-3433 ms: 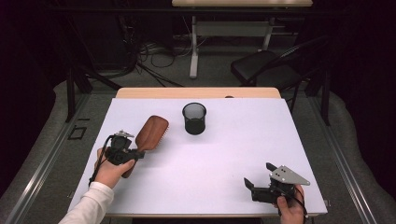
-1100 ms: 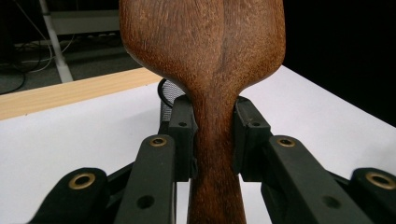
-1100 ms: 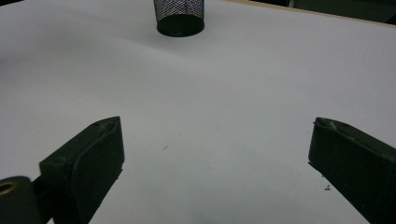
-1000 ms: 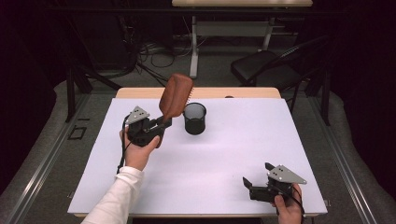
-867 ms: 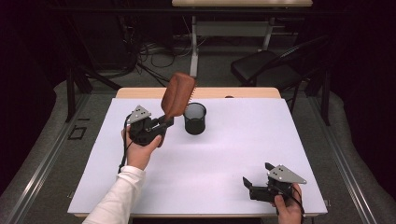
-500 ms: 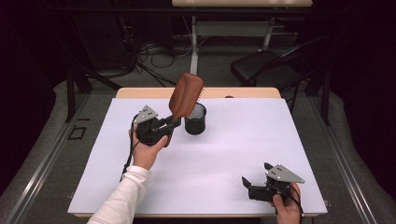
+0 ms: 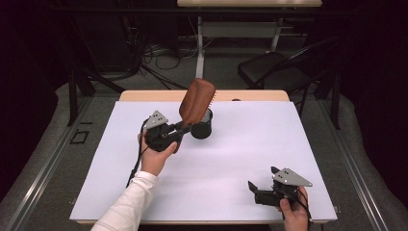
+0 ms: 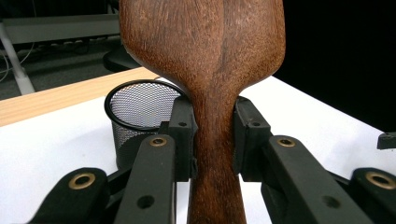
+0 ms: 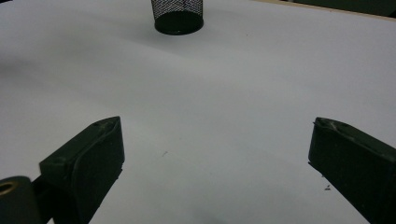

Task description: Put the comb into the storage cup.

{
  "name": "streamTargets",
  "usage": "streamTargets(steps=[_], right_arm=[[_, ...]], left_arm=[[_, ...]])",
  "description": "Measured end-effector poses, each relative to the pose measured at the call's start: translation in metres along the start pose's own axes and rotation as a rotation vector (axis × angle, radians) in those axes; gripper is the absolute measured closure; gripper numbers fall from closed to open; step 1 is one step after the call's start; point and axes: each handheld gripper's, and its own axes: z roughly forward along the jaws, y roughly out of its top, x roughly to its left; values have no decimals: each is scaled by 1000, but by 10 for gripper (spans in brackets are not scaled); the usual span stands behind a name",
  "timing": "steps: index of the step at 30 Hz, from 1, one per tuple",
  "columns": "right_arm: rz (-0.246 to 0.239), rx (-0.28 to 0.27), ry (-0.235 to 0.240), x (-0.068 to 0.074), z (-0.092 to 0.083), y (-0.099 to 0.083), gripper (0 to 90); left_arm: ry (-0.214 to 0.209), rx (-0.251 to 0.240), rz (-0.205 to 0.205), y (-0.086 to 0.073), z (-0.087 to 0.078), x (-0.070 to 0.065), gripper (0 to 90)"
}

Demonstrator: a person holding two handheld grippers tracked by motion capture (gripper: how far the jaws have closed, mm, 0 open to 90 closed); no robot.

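A brown wooden hairbrush (image 7: 196,101) is held up in the air, head upward, its bristles facing right over the black mesh cup (image 7: 202,128). My left gripper (image 7: 179,129) is shut on the brush's handle (image 8: 214,154), both pads pressing its sides. In the left gripper view the mesh cup (image 8: 137,116) stands just behind and left of the handle. My right gripper (image 7: 255,188) rests near the table's front right corner, jaws wide open over bare white table. The right gripper view has the mesh cup (image 9: 177,16) far ahead.
The white table top (image 7: 240,144) has a wooden strip (image 7: 144,95) along its far edge. Behind the table stand a dark chair (image 7: 274,72), a desk leg and cables on the floor. Black floor rails run along both sides.
My left gripper has carried the hairbrush to the right, from left of the mesh cup to over it, and tilted the head more upright. The right gripper has stayed put.
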Motion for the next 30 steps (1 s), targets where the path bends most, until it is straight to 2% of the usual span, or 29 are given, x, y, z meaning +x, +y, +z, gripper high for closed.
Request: streamTargets(steps=[10, 15, 30], right_arm=[[-16, -8, 26, -3, 6, 21, 33], [-8, -3, 54, -5, 13, 35, 32], [42, 69, 156, -11, 49, 80, 32]], left_arm=[[3, 11, 1, -3, 3, 0, 727], [2, 9, -1, -4, 3, 0, 727], [-10, 7, -7, -6, 4, -1, 726]])
